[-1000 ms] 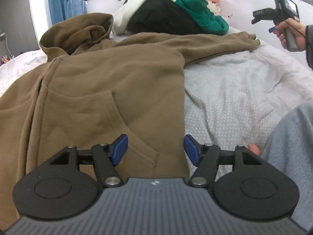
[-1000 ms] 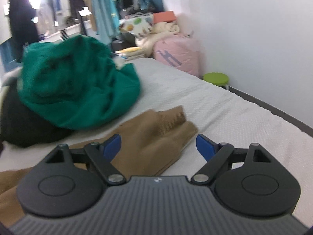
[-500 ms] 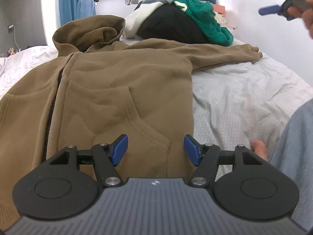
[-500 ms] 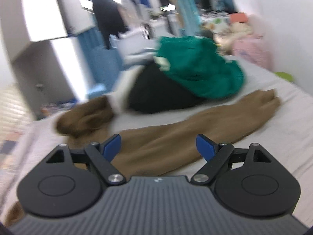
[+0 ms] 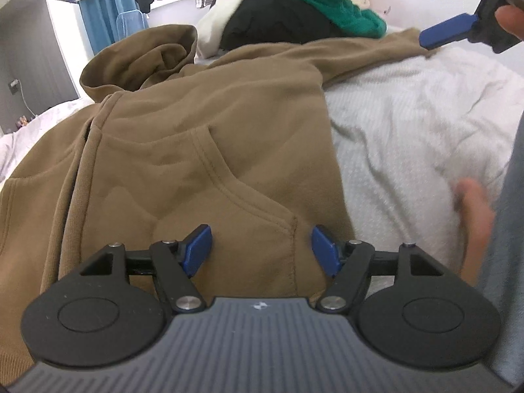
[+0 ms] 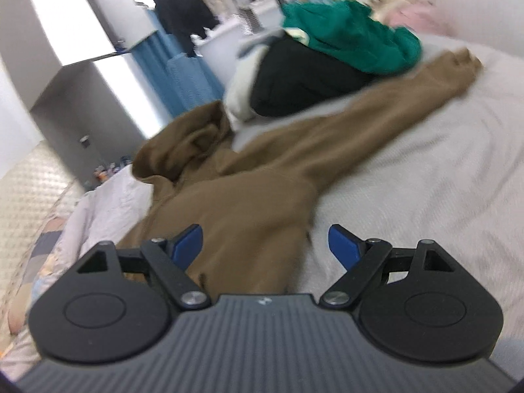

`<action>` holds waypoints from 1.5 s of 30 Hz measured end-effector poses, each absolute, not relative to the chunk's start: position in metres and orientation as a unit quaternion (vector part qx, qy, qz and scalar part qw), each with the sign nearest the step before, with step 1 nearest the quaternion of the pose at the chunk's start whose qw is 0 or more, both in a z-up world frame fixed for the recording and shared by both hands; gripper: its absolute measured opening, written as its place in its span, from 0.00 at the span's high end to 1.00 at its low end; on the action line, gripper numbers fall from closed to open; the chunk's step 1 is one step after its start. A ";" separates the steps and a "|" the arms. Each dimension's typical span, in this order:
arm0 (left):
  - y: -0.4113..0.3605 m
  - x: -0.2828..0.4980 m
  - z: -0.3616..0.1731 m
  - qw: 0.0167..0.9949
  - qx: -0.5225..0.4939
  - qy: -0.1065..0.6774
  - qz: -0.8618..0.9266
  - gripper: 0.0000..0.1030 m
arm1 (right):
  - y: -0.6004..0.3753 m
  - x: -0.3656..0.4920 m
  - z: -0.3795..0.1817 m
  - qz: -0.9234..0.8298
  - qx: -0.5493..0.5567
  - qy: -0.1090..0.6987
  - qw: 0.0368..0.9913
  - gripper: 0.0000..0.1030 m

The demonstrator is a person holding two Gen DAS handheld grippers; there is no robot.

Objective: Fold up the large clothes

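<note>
— What has changed? 
— The right gripper (image 6: 263, 240), jaws apart and empty, has swung off the far cuff and now hangs over the hoodie (image 6: 249, 203); its sleeve (image 6: 370, 124) runs to 1 o'clock.

— And the left gripper (image 5: 260, 245)? 
— Spread wide, holding nothing, low over the hem. The hoodie lies flat on the bed (image 5: 409, 124), unfolded; folding looks about to start.
</note>
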State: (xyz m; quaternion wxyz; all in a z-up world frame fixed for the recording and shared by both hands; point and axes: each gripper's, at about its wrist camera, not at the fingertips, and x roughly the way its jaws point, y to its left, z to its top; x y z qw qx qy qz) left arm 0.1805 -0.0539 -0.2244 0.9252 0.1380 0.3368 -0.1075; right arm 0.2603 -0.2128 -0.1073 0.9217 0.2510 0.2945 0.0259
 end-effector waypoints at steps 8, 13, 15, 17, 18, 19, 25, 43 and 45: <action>-0.043 0.182 -0.212 0.932 0.114 0.326 -0.110 0.67 | -0.218 0.268 -0.134 0.020 0.279 0.326 0.903 0.17; 0.015 0.193 -0.181 0.938 -0.037 0.328 -0.106 0.76 | -0.217 0.274 -0.146 0.036 0.286 0.357 0.889 0.17; 0.047 0.201 -0.173 0.930 -0.113 0.333 -0.104 0.76 | -0.214 0.276 -0.148 0.051 0.281 0.367 0.886 0.17; 0.074 0.208 -0.171 0.920 -0.174 0.335 -0.103 0.77 | -0.211 0.275 -0.148 0.068 0.275 0.372 0.884 0.17; 0.086 0.213 -0.173 0.912 -0.206 0.339 -0.105 0.78 | -0.209 0.276 -0.149 0.077 0.274 0.375 0.882 0.17; 0.097 0.217 -0.175 0.903 -0.234 0.343 -0.105 0.78 | -0.207 0.277 -0.151 0.088 0.276 0.380 0.878 0.17; 0.134 0.237 -0.187 0.855 -0.362 0.354 -0.116 0.79 | -0.187 0.285 -0.163 0.167 0.287 0.420 0.845 0.17; 0.137 0.245 -0.195 0.837 -0.379 0.349 -0.182 0.77 | -0.168 0.287 -0.172 0.244 0.420 0.442 0.755 0.79; 0.121 0.240 -0.187 0.836 -0.368 0.351 -0.204 0.77 | -0.177 0.280 -0.145 0.249 0.383 0.439 0.773 0.80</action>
